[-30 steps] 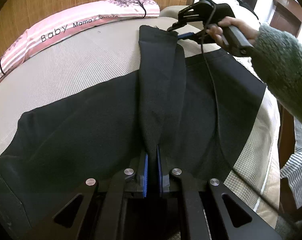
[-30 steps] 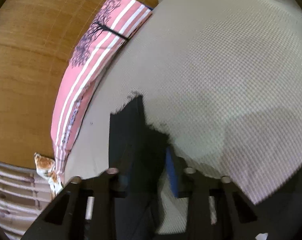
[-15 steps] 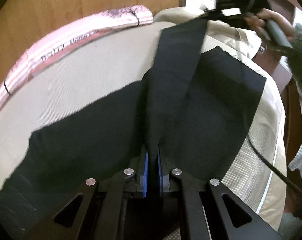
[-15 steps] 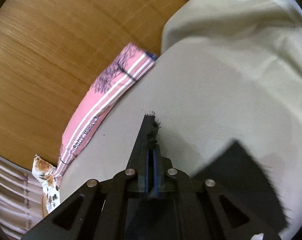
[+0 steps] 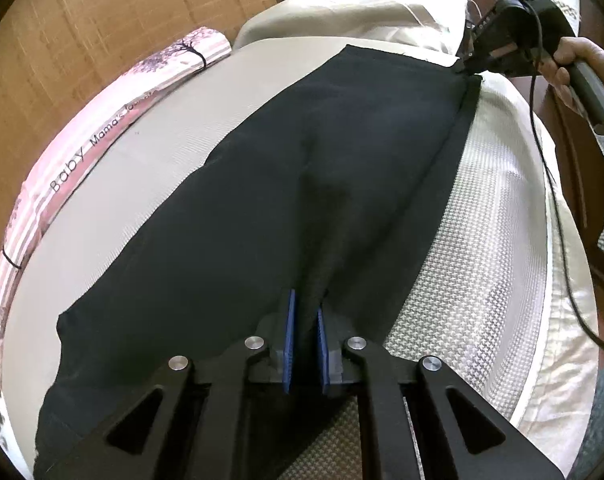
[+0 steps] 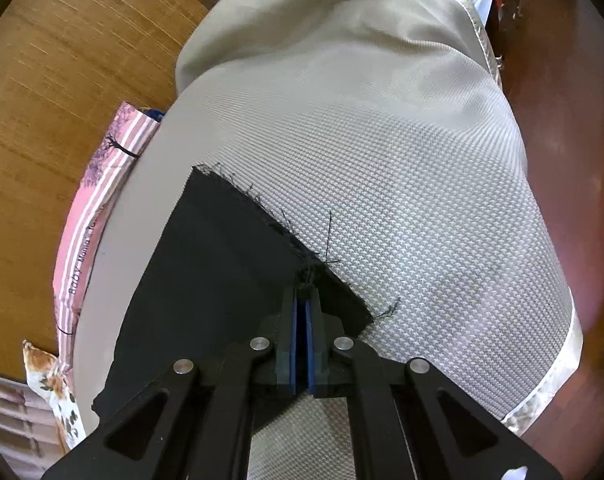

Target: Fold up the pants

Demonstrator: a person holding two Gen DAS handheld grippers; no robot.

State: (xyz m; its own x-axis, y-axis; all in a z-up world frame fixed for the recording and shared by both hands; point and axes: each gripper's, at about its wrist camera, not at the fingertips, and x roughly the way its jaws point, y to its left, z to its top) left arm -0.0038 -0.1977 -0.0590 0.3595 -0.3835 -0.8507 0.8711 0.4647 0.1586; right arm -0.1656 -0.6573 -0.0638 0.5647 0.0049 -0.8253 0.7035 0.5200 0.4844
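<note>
Two layers of the black fabric pants (image 5: 285,184) are now spread on the beige woven mattress (image 5: 498,240), one leg carried over; lengthwise fold judged nearly done. Fabric is clamped by the left gripper (image 5: 305,344) and right gripper (image 6: 302,340).

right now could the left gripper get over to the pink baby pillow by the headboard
Probably not as things stand: the left gripper is shut on the black pants. The pink pillow lies beyond bare mattress, nothing blocking, but reaching would drag the pants.
</note>
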